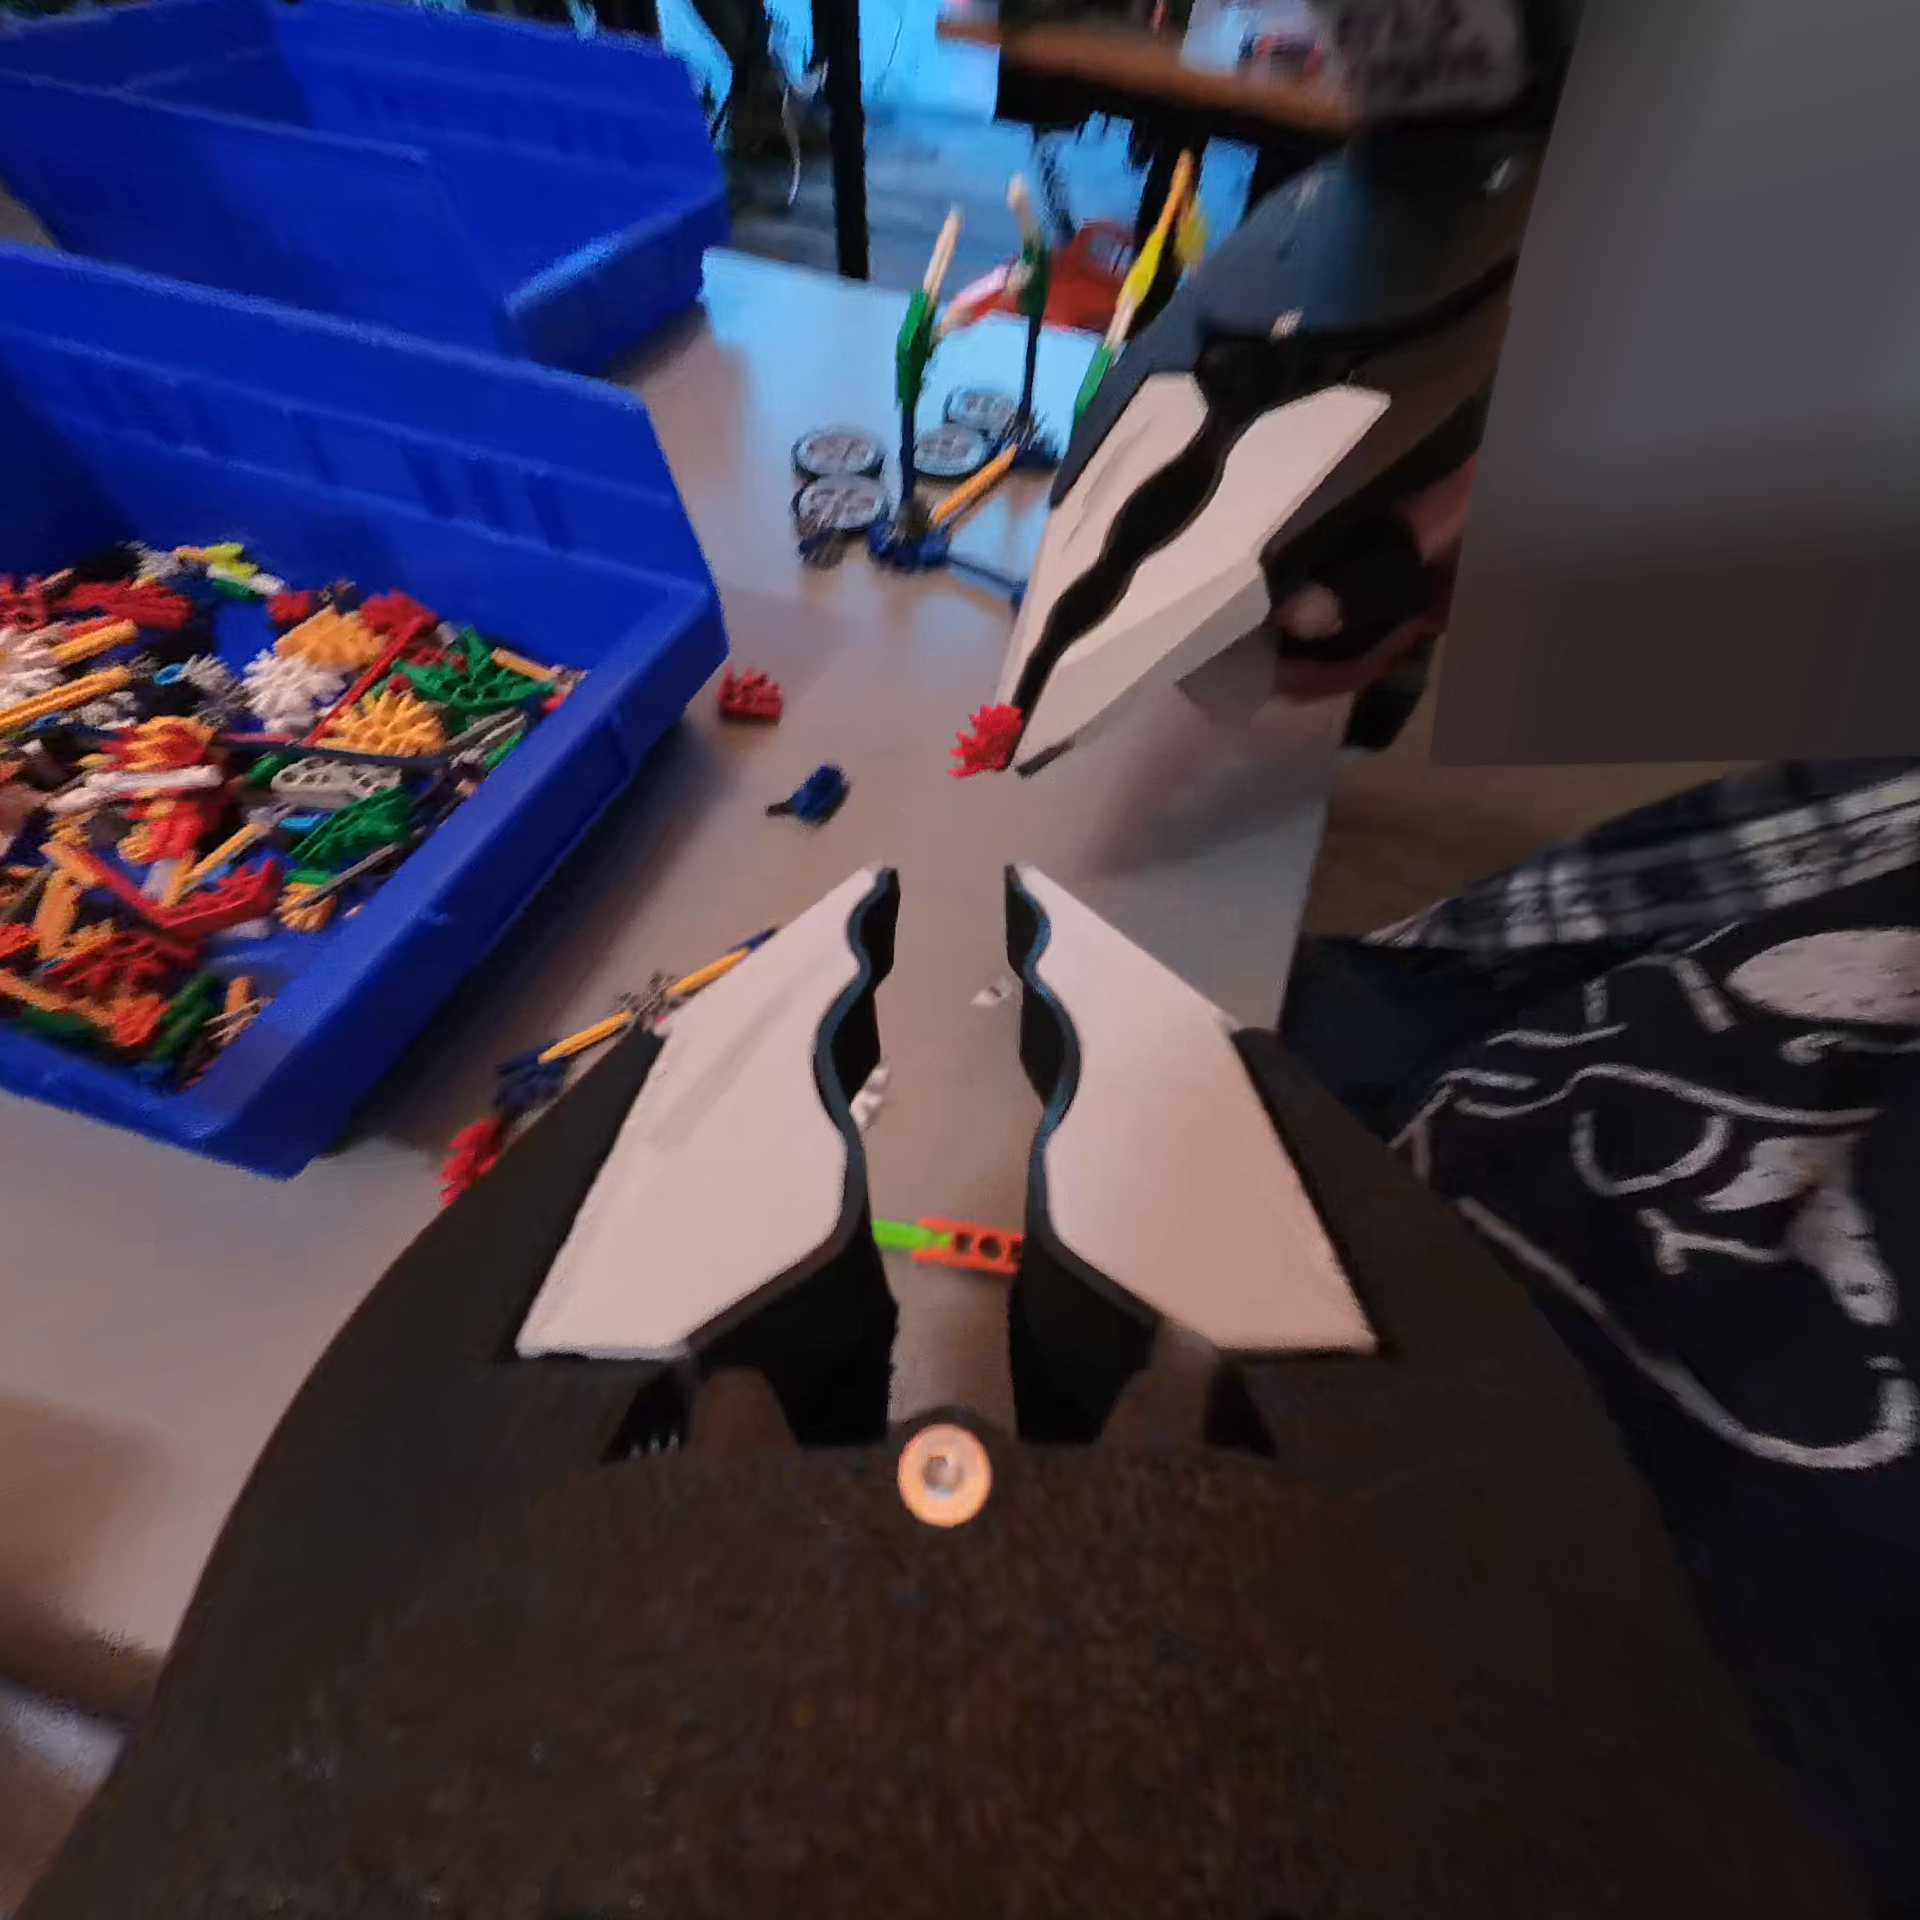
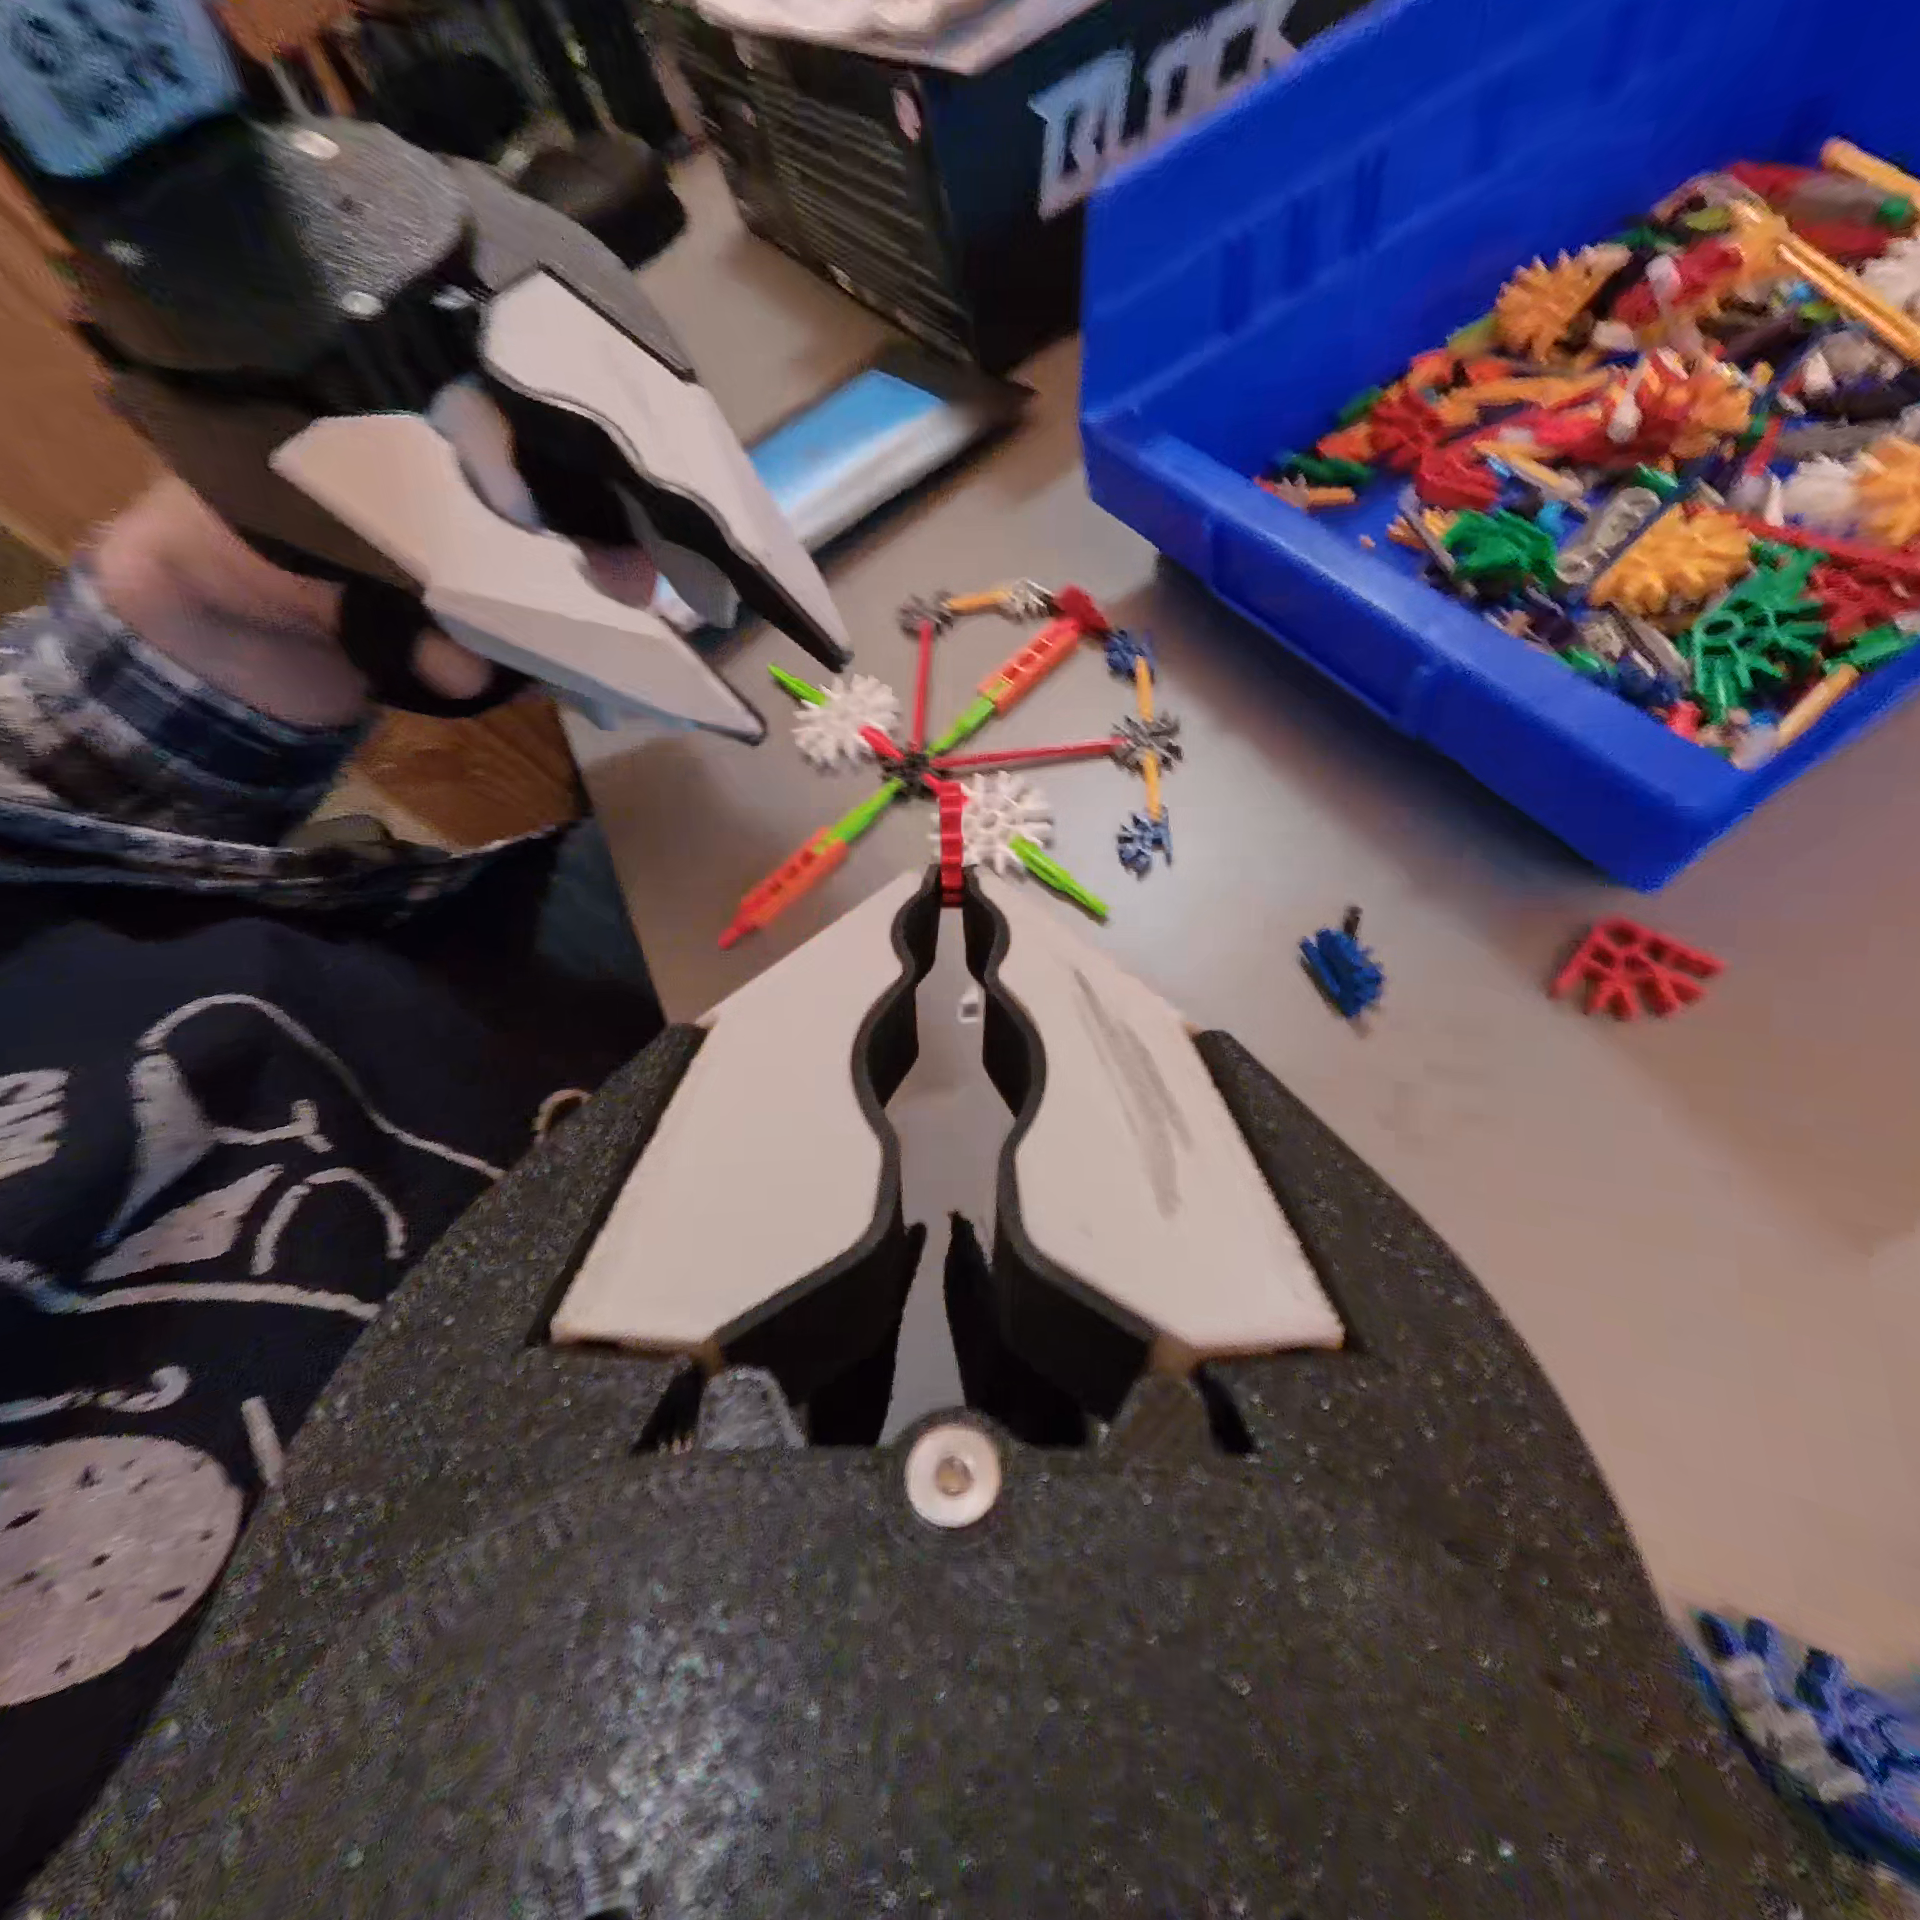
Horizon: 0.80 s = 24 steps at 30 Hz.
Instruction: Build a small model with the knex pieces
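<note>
Right gripper (image 2: 948,883) pinches 1 red connector (image 2: 949,831) (2 white snowflakes (image 2: 844,719) adjoining); left gripper (image 1: 951,878) gapes empty.

A dark box (image 2: 1039,135) bears large white lettering.

Bare grey table (image 2: 1455,1195) is lying open to the right of the right gripper (image 2: 948,896), broken only by a loose blue piece (image 2: 1342,971) and a red connector (image 2: 1633,968). Ahead, the flat spoked assembly (image 2: 956,748) is blocking the way, with the left gripper (image 2: 802,698) hanging just beside its far edge. The blue bin (image 2: 1403,623) is walling off the right, and an upright rod structure (image 1: 935,416) is standing beyond.
</note>
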Motion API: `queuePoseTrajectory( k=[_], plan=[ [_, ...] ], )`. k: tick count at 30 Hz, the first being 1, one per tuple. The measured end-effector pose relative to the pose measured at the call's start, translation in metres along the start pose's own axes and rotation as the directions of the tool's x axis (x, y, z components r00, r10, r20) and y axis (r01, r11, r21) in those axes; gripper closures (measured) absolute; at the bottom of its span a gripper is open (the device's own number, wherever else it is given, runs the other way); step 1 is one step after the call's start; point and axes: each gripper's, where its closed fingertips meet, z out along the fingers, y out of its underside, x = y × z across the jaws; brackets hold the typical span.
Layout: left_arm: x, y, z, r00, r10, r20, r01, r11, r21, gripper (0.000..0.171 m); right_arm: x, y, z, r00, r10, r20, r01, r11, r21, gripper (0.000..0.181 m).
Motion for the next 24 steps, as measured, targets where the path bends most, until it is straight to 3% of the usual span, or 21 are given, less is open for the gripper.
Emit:
queuePoseTrajectory(
  k=[6, 11, 17, 24],
  plan=[
    [-0.016, 0.033, 0.018, 0.993, 0.104, 0.056, -0.088, 0.968, -0.237, 0.150, 0.029, 0.026, 0.018, 0.988, 0.058, -0.142, -0.075, 0.991, -0.112, 0.179],
    [-0.025, 0.052, 0.029, 0.986, 0.155, 0.054, -0.123, 0.915, -0.383, 0.146, 0.038, 0.043, 0.032, 0.979, 0.081, -0.185, -0.116, 0.976, -0.184, 0.179],
    [-0.035, 0.073, 0.031, 0.983, 0.176, 0.050, -0.128, 0.858, -0.498, 0.141, 0.042, 0.048, 0.040, 0.975, 0.100, -0.198, -0.142, 0.967, -0.212, 0.179],
    [-0.039, 0.080, 0.033, 0.984, 0.178, 0.027, -0.138, 0.839, -0.526, 0.137, 0.043, 0.050, 0.046, 0.974, 0.099, -0.206, -0.148, 0.960, -0.237, 0.179]
  ],
)
